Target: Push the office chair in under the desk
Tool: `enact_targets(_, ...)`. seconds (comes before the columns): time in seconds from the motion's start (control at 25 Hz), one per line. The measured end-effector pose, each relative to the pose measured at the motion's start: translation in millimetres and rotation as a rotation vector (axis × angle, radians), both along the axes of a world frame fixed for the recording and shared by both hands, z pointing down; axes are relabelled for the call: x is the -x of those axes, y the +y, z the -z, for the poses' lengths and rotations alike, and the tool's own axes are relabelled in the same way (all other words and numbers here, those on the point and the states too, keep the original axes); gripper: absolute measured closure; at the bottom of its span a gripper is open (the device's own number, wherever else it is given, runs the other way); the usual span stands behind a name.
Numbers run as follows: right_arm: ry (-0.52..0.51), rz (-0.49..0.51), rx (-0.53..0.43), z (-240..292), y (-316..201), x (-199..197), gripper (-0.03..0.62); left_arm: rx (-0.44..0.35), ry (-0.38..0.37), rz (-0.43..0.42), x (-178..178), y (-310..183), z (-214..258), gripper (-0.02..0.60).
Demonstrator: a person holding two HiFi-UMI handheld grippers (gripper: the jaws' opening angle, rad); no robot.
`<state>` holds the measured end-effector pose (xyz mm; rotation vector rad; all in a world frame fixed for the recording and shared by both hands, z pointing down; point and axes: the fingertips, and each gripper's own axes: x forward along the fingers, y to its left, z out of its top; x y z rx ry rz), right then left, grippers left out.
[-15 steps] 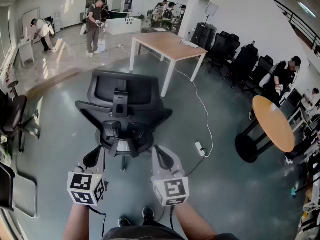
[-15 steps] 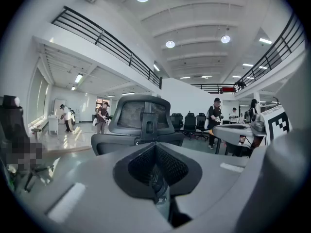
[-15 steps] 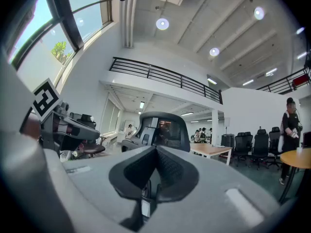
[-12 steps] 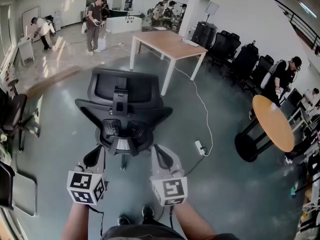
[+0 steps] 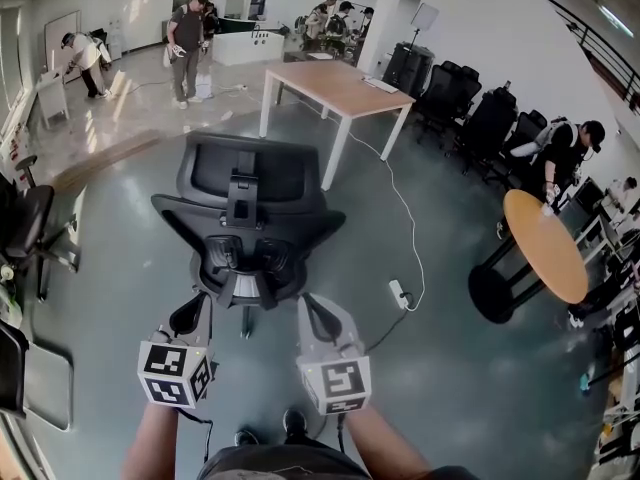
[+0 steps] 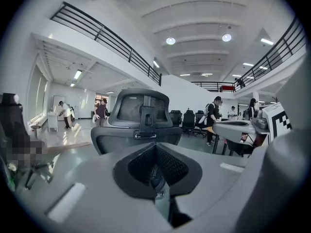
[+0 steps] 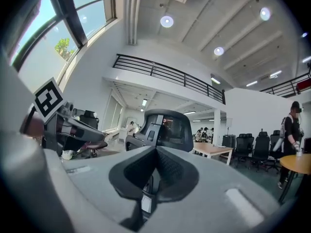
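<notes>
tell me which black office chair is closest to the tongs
The lone chair mid-floor, just ahead of the left tongs and right tongs; the other chairs stand off at the room's edges.

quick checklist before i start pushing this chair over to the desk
1. Both shut with nothing held, left gripper and right gripper: ok.
2. Grippers touching the office chair: not ok, both seem just short of its back.
3. Chair lined up with the desk: not ok, it lies ahead and to the right.
4. Route free of the cable and power strip: cannot tell, they lie close on the right.
5. Room under the desk: ok, nothing visible there.
</notes>
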<state>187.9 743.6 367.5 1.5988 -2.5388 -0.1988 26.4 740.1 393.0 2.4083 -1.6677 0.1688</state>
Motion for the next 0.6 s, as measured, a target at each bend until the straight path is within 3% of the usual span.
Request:
enact_targets(0.48, -0.115, -0.008, -0.036, 1.1, 1.1, -1.0, 0.603, 0.004, -0.006, 0.020, 17.4, 1.9, -9.9, 0.563)
enact_targets(0.6, -0.087, -0.022, -0.059, -0.1, 4.0, 1.7, 0.603, 0.000, -0.004, 0.014, 22.7, 4.6, -10.2, 0.563)
